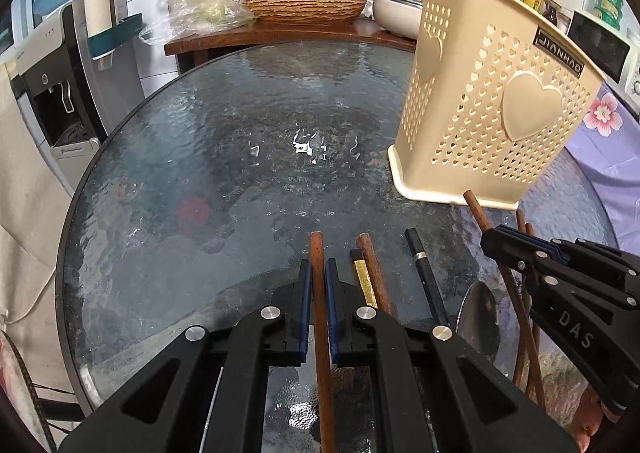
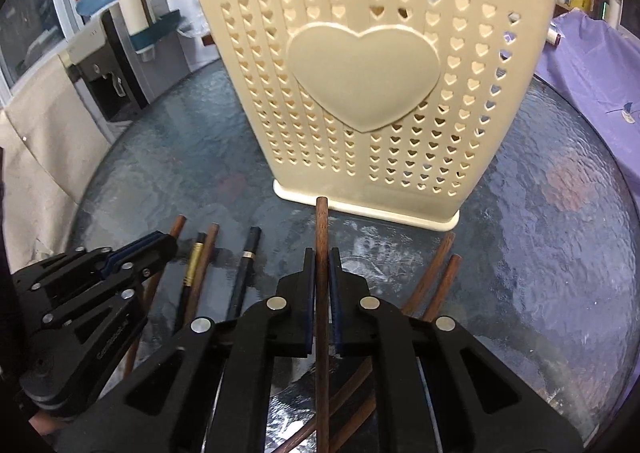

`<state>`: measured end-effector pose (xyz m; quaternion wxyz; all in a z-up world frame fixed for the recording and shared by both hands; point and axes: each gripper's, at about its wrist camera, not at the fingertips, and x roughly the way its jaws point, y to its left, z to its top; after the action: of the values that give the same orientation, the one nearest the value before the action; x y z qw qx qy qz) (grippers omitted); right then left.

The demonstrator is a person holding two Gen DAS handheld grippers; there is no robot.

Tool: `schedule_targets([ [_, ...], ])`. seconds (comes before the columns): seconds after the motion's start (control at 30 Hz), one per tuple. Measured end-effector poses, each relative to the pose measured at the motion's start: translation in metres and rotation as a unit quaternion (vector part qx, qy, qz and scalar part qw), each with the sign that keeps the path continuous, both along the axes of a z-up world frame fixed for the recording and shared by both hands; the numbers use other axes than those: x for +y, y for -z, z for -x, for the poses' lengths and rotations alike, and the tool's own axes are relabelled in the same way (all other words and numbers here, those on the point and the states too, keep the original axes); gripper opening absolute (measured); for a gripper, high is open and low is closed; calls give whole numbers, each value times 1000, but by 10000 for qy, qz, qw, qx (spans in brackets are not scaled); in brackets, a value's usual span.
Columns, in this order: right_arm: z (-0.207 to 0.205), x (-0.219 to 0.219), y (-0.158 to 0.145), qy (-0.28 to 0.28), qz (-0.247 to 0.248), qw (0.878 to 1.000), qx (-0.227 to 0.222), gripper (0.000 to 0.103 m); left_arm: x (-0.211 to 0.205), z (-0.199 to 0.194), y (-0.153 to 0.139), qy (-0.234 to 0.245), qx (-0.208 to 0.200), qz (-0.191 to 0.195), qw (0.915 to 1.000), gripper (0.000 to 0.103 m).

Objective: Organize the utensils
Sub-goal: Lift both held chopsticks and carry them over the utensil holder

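Left wrist view shows a round counter [image 1: 168, 157] of dark, rippled glass with a thin dark rim; its left and far stretches lie bare, and the rim curves away at the left. On the right side stands a cream plastic holder [image 1: 492, 101], upright, its walls pierced with small heart-shaped holes and set with raised hearts. The left gripper [image 1: 318, 285] has its blue-padded fingers pressed against a round brown wooden chopstick [image 1: 320, 317], whose long axis runs near to far, the tip pointing away past the fingers. Just right of it lie a second brown chopstick [image 1: 374, 273], a black chopstick with a gold section [image 1: 365, 281] and a black chopstick with a silver band [image 1: 424, 269], all roughly parallel. A metal spoon [image 1: 478, 317] lies further right.

From the right wrist view, the right gripper [image 2: 322, 281] is clamped on another brown wooden chopstick [image 2: 322, 237], pointing straight at the holder's base, its tip just short of it. Two more brown chopsticks [image 2: 436, 277] lie at a slant to the right, near open glass.
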<state>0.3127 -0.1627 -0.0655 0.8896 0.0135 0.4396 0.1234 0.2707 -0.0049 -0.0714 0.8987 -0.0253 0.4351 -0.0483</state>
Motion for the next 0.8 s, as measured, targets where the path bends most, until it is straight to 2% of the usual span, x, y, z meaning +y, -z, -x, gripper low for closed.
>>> schedule_targets([
  [0.43, 49, -39, -52, -454, -1123, 9909, -579, 7, 16, 25, -48, 132, -607, 631, 9961, 7],
  [0.57, 62, -42, -67, -505, -1154, 9890, -777, 7, 14, 35, -65, 229, -852, 703, 9936, 7],
  [0.8, 86, -52, -92, -522, -1216, 9836, -1229, 7, 16, 46, -82, 364, -1039, 1021, 9887, 7],
])
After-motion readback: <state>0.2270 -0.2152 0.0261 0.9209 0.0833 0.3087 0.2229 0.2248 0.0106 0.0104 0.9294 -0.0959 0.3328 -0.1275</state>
